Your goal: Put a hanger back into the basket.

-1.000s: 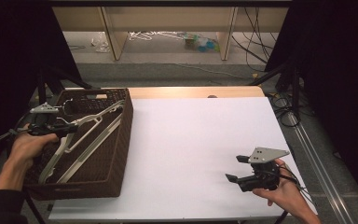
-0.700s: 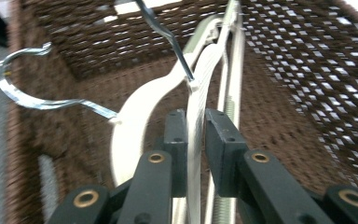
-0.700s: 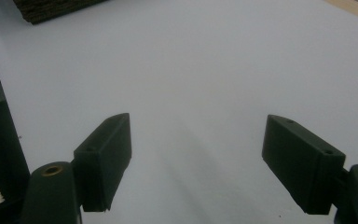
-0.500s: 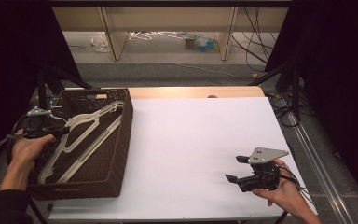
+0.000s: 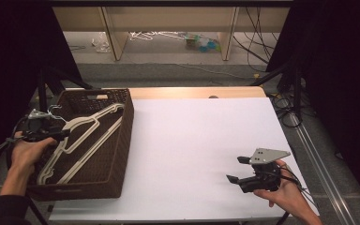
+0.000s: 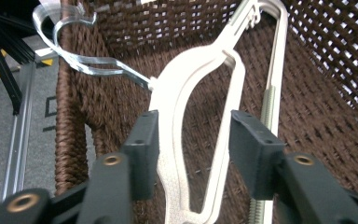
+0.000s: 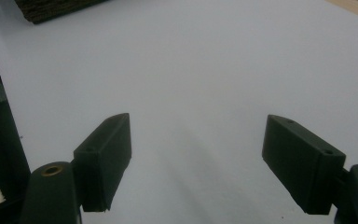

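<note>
A white plastic hanger with a clear hook lies slanted in the brown wicker basket at the table's left. My left gripper hovers over the basket's left rim. In the left gripper view its jaws have just been opening and stand apart, with the hanger's neck between them and a gap on the right pad's side. The clear hook curls over the basket wall. My right gripper rests open near the front right of the white sheet, with nothing between its jaws.
A second pale hanger lies in the same basket. The white sheet covers the table between basket and right hand. A wooden strip borders the far edge. Cables and tripod legs stand off the right side.
The left gripper's jaws have spread apart around the hanger's neck, and the hand has shifted slightly toward me. The right hand and gripper have kept still.
</note>
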